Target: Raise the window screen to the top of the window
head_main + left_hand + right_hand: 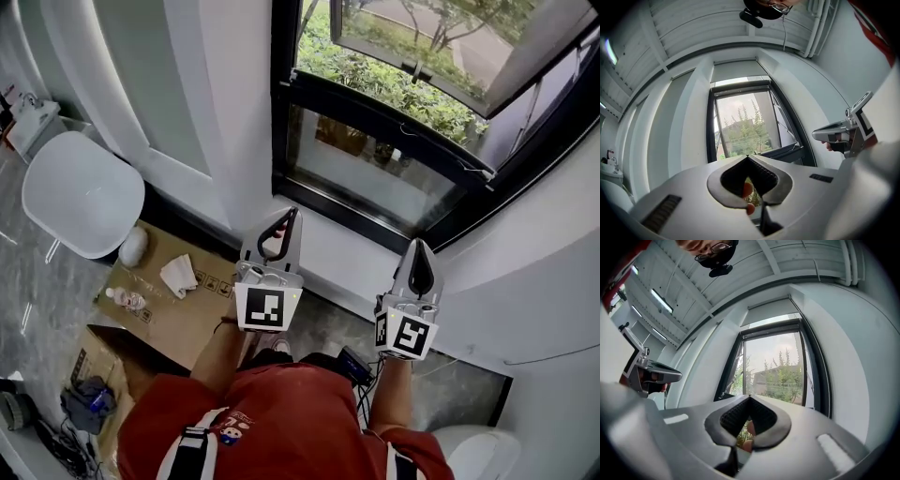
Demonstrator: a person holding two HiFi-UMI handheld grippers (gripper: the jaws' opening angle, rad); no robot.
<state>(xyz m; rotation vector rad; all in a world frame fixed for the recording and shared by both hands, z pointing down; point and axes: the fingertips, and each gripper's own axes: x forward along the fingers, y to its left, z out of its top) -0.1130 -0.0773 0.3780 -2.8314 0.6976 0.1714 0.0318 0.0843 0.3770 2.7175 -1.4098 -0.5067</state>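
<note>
Black-framed window [283,112] fills the upper right of the head view, its top sash tipped outward. I cannot pick the window screen out from the glass. I count two grippers, held side by side at centre frame and pointing toward the sill, tilted slightly up. The white left gripper [289,217] has its jaws pressed together on nothing, and the white right gripper [419,248] is the same. Neither tip touches the frame, with bare white wall between. One white round-cornered chair [80,192] sits far left, with flattened brown cardboard [178,319] beside it.
</note>
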